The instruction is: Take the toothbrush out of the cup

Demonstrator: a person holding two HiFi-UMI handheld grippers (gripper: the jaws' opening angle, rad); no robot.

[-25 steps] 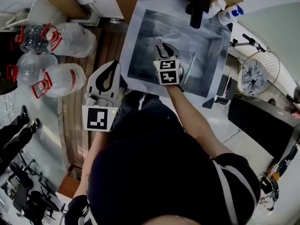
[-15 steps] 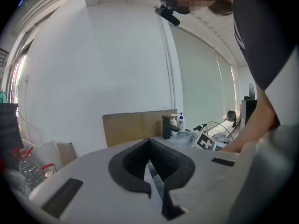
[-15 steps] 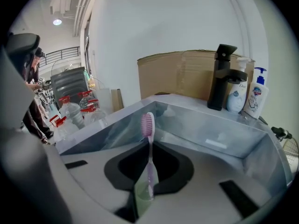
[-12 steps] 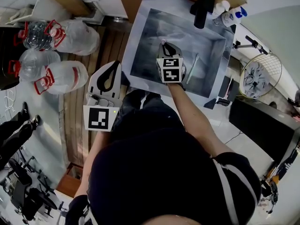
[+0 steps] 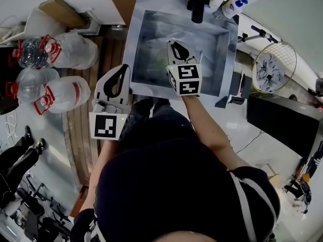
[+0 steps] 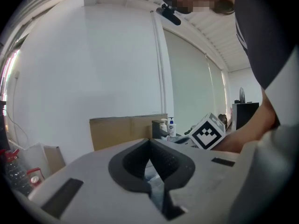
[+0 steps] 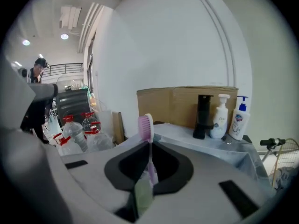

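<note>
- A steel sink set in a white worktop fills the upper centre of the head view. A black tap and two pump bottles stand at its far edge, before a cardboard panel.
- Big water jugs lie on the floor at the left of the head view.
- The right claw hangs over the sink; its jaws have just been closing, and they're clenched on the toothbrush.
- That toothbrush stands near upright in the middle of the right gripper view, with its pink bristle head poking above the jaws and a pale green stretch of handle low between them.
- The left claw sits left of the sink, off the worktop, with its jaws together and nothing between them.
</note>
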